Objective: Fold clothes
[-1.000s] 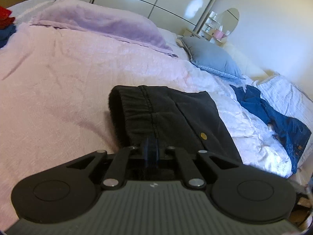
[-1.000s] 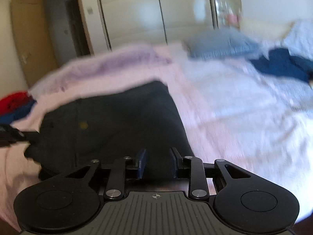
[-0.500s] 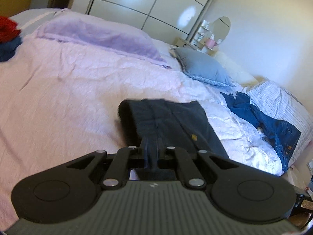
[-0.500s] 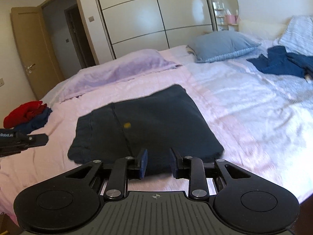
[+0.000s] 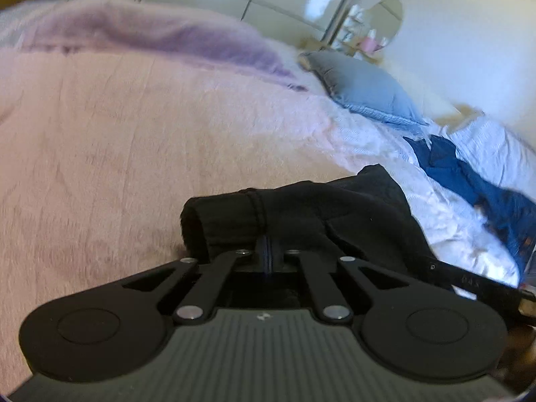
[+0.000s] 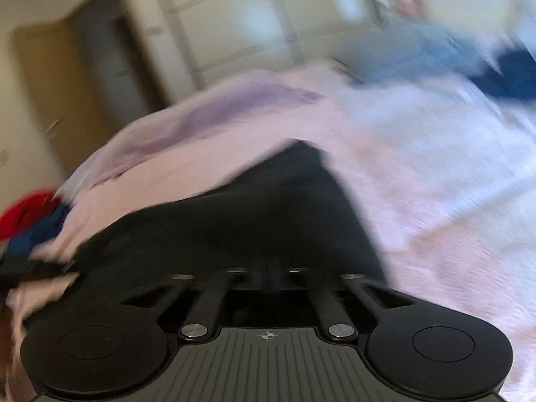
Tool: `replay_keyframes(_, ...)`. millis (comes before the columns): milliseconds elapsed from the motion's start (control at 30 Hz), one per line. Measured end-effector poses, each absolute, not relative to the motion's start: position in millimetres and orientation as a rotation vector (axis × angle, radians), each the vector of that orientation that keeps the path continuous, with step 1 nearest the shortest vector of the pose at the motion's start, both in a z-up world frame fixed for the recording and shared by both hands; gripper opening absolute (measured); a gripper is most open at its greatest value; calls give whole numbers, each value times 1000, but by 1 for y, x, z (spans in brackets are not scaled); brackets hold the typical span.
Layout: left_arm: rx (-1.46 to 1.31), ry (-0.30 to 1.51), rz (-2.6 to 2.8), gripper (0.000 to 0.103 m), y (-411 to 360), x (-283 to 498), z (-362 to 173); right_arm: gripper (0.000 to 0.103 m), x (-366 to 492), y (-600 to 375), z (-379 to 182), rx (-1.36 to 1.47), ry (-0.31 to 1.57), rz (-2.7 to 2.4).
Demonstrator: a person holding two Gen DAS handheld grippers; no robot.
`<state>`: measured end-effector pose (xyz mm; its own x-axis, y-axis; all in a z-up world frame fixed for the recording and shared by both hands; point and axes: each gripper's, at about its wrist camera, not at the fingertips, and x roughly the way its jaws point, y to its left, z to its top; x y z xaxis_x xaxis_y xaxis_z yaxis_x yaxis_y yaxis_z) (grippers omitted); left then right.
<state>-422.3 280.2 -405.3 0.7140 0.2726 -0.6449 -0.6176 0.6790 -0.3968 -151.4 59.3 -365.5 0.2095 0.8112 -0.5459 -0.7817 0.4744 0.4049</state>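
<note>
A folded pair of black trousers (image 5: 301, 214) lies on the pink bedspread (image 5: 134, 154). My left gripper (image 5: 269, 251) is shut on the near edge of the trousers by the waistband. In the right wrist view the picture is blurred; the black trousers (image 6: 274, 207) fill the middle and my right gripper (image 6: 267, 273) is shut on their near edge. The other gripper shows as a dark bar at the right edge of the left wrist view (image 5: 475, 281).
A purple blanket (image 5: 160, 37) and a grey-blue pillow (image 5: 365, 87) lie at the far side of the bed. Blue jeans (image 5: 482, 187) lie crumpled on the white cover at the right. Red and blue clothes (image 6: 30, 221) sit at the left. Wardrobe doors (image 6: 254, 30) stand behind.
My right gripper has gone from open above the trousers to shut on their near edge. Both grippers have dropped lower and closer to the trousers. The left gripper stays shut on them.
</note>
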Motion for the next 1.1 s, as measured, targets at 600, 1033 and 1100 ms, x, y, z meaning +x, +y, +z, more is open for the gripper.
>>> replay_keyframes(600, -563, 915, 542, 3, 302, -350, -361, 0, -104, 79, -323, -31, 1036, 906)
replay_keyframes(1033, -554, 1002, 229, 3, 334, -323, -378, 0, -135, 100, -314, 56, 1069, 755)
replay_keyframes(1100, -547, 1018, 169, 2, 348, -329, -366, 0, -144, 101, -313, 80, 1081, 683)
